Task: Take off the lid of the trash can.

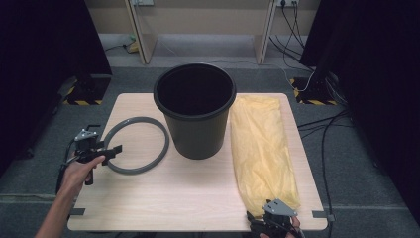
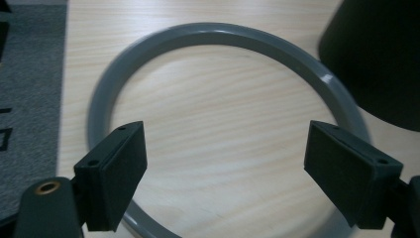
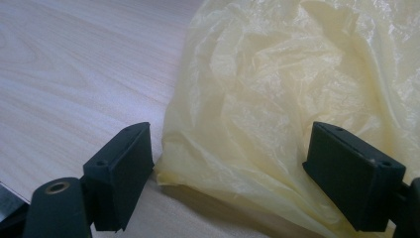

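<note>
- Left gripper [image 1: 115, 149], lower left of the high view: black two-jaw tool gripped by a hand [image 1: 79, 171] rising from the bottom edge. Jaws spread wide, nothing clamped; in the left gripper view [image 2: 225, 168] pads well apart, bare wood between them.
- Grey round plastic ring [image 1: 136, 144], left of centre in the high view: flat on the table, near side just at the left gripper's jaw tips. In the left gripper view, ring [image 2: 218, 35] arcing across the upper frame and passing under the left-hand jaw at lower left; contact with the pads not discernible.
- Black round plastic bucket [image 1: 194, 111], centre of the high view: upright, mouth open upward, just right of the ring; touching or apart cannot be told. Dark wall at upper right of the left gripper view [image 2: 381, 54].
- Pale yellow crumpled plastic bag [image 1: 260, 148], right of centre: lying lengthwise from the far edge to the near edge, just beside the bucket.
- Right gripper [image 1: 275, 218], bottom right of the high view, at the bag's near end. In the right gripper view [image 3: 228, 173] jaws released and wide, bag [image 3: 277, 99] lying between and beyond them, not pinched.
- Light wooden rectangular table [image 1: 148, 198]: bearing all listed items, grey carpet around it.
</note>
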Tool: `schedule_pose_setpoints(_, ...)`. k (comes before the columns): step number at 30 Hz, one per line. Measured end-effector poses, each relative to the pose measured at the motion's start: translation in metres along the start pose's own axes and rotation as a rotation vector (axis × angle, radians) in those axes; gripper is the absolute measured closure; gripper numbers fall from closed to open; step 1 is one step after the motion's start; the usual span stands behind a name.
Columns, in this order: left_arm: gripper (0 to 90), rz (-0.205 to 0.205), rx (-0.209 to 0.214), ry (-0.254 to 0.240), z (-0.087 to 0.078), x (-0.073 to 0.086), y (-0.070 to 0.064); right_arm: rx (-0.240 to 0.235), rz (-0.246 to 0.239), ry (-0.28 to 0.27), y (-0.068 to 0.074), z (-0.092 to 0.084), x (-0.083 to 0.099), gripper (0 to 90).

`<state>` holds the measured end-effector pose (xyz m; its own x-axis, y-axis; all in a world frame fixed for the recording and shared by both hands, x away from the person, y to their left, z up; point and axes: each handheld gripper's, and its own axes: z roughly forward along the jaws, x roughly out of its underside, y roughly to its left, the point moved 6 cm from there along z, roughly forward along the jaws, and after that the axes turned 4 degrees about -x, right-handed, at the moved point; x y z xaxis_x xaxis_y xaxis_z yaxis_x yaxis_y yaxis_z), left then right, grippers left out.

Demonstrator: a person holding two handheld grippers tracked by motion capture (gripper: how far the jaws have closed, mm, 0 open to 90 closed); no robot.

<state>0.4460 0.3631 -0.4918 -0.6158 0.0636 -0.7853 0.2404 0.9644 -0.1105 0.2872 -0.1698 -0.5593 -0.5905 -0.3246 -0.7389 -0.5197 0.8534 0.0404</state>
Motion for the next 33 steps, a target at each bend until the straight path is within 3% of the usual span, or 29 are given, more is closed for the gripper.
schedule_pose_setpoints(8, 16.2, 0.06, 0.035, 0.001, -0.015, 0.023, -0.03, -0.001, 0.004, 0.003, 0.0, 0.0, 0.0, 18.7)
schedule_pose_setpoints(16, 16.1, 0.043, 0.123, 0.007, -0.014, 0.051, -0.06, -0.001, 0.0, 0.001, 0.0, 0.0, 0.0, 18.7)
schedule_pose_setpoints(22, 16.2, 0.088, 0.153, 0.018, -0.016, 0.066, -0.078, -0.003, 0.002, 0.001, 0.001, 0.0, 0.0, 18.7)
schedule_pose_setpoints(29, 16.2, 0.134, 0.169, 0.037, -0.016, 0.08, -0.09, -0.002, 0.002, 0.001, 0.001, 0.0, 0.0, 18.7)
schedule_pose_setpoints(33, 16.2, 0.133, 0.189, 0.046, -0.015, 0.088, -0.095, -0.003, 0.001, 0.001, 0.001, 0.0, 0.0, 18.7)
